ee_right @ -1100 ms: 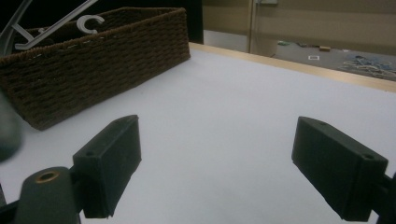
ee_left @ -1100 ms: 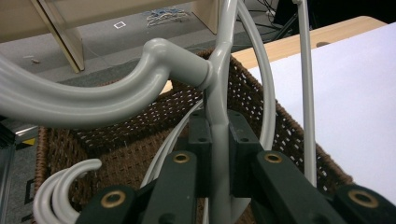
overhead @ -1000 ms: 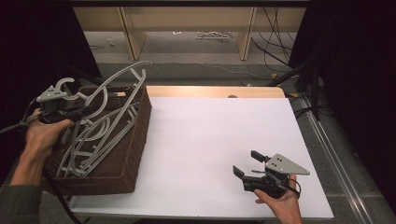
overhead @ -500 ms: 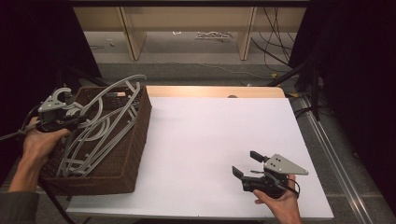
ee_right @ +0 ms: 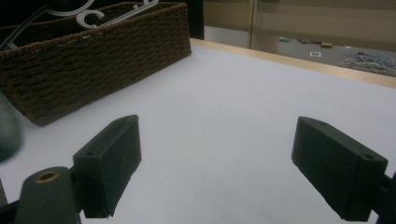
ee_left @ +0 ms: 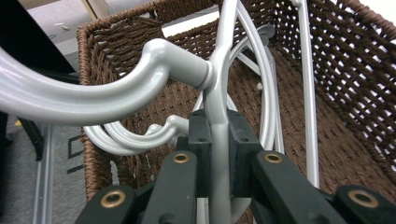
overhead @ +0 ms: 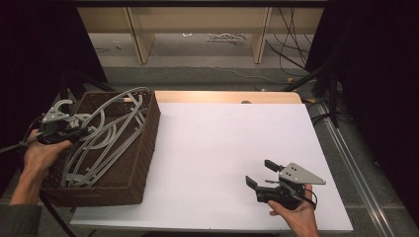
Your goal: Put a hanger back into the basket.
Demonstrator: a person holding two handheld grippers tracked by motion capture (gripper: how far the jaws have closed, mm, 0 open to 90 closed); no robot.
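A brown woven basket (overhead: 146, 148) stands at the left of the white table (overhead: 232, 143) and holds several grey plastic hangers. My left gripper (overhead: 79, 132) is at the basket's left rim, shut on the stem of one grey hanger (overhead: 129, 101), which leans low across the others. In the left gripper view both pads clamp that hanger (ee_left: 219, 88) just below its hook, inside the basket (ee_left: 341, 88). My right gripper (overhead: 261, 173) rests near the table's front right, open with nothing between its jaws. The right gripper view shows that gripper (ee_right: 229, 154) over bare table, with the basket (ee_right: 93, 60) farther off.
Wooden shelving (overhead: 197, 29) and loose cables (overhead: 291, 44) on the floor lie beyond the table's far edge. A wooden strip (overhead: 227, 97) runs along that edge. Dark curtains close off both sides.
My left hand has sunk with the hanger, which stood above the basket's rim and now lies lower inside it. The right hand has kept still.
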